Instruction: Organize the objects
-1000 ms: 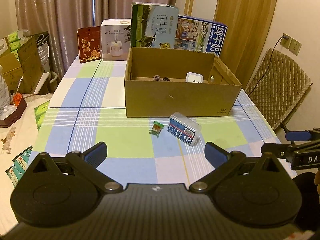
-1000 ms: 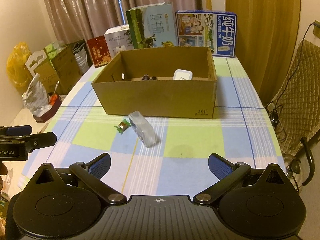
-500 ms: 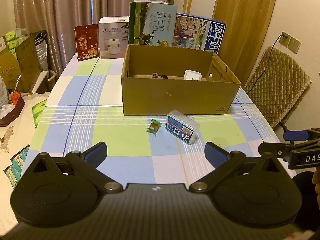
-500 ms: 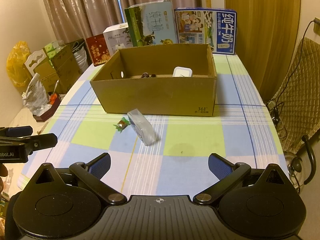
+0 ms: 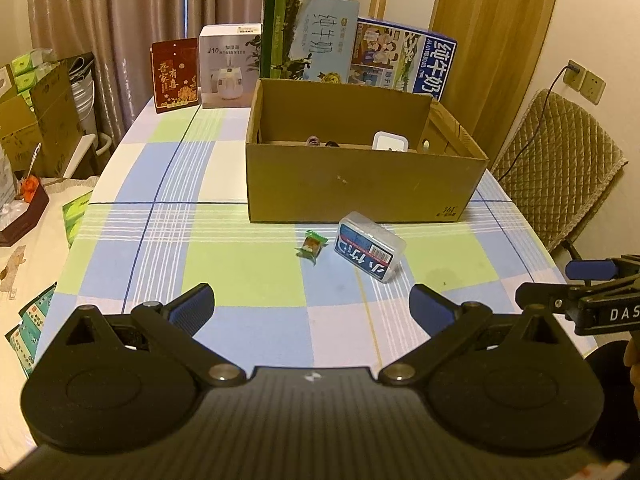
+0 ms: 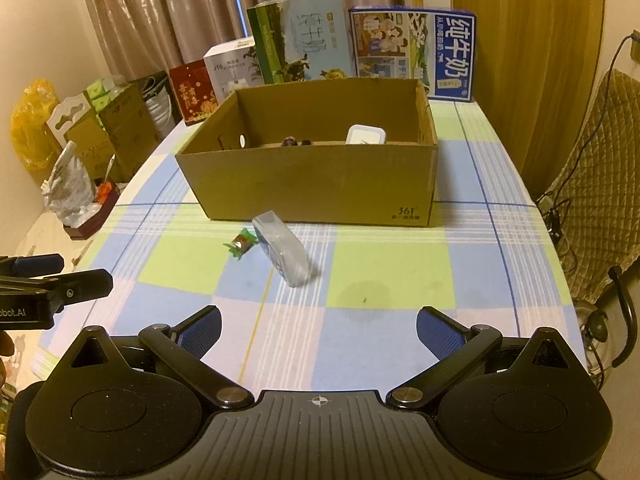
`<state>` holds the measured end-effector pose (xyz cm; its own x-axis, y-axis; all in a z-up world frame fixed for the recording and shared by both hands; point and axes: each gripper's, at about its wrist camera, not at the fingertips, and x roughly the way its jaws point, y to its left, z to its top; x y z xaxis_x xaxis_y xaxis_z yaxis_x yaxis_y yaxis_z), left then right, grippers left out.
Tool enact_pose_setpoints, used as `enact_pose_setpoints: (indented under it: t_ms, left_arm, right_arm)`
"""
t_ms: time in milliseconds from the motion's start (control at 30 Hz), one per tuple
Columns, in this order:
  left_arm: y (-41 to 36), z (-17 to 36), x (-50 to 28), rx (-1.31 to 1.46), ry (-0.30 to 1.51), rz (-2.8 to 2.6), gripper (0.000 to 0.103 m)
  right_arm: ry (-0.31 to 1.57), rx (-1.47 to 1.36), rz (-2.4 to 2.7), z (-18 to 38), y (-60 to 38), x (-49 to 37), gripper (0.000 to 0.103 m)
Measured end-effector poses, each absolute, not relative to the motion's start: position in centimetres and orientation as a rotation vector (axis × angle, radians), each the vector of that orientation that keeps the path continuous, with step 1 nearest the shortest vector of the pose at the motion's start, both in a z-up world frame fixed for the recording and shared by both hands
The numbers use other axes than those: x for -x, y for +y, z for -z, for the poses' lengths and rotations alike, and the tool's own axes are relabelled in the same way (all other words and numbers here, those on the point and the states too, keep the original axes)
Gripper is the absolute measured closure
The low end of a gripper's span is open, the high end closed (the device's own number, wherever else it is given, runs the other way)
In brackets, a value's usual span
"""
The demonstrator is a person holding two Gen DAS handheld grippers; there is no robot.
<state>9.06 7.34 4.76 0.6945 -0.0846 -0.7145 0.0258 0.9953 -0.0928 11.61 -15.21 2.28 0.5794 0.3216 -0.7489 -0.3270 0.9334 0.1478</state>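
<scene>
Both grippers edge back slightly — left gripper (image 5: 311, 309) and right gripper (image 6: 319, 326) gape wide, empty, above the checked tablecloth (image 5: 240, 272) short of the candy (image 5: 310, 247) and plastic case (image 5: 370, 251).

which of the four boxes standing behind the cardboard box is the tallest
The green-and-pale-blue milk carton box; its top rises above the white humidifier box, red box and blue box.

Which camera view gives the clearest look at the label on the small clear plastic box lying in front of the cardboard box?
The left wrist view: the clear plastic box shows its blue printed label face there. The right wrist view shows the same box mostly from its translucent unlabelled side, so the label is not readable.
</scene>
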Motion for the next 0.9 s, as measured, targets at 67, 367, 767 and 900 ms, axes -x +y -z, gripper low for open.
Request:
enact_pose_setpoints:
  t_ms: [67,367,767,900]
  left_arm:
    - [7.5,-4.5,-9.2,0.080,0.805,0.059,0.001]
    - [7.9,-3.5,-10.2,0.083,0.824,0.054,0.001]
    - [8.3,-1.8,-12.2,0.069,0.850,0.051,0.001]
    - [8.4,-1.3,-13.2,0.058,0.854,0.054,0.001]
  right_arm:
    - [0.879,0.008,-0.379,-2.1,-15.1,-11.8,0.002]
    - [0.905,0.016,-0.381,-0.9,-14.7,-13.0,0.002]
    - [0.942,0.025,-0.382,1.0,-14.1,-15.1,0.002]
    - [0.952,0.029,-0.385,1.5,-13.8,-15.8,0.002]
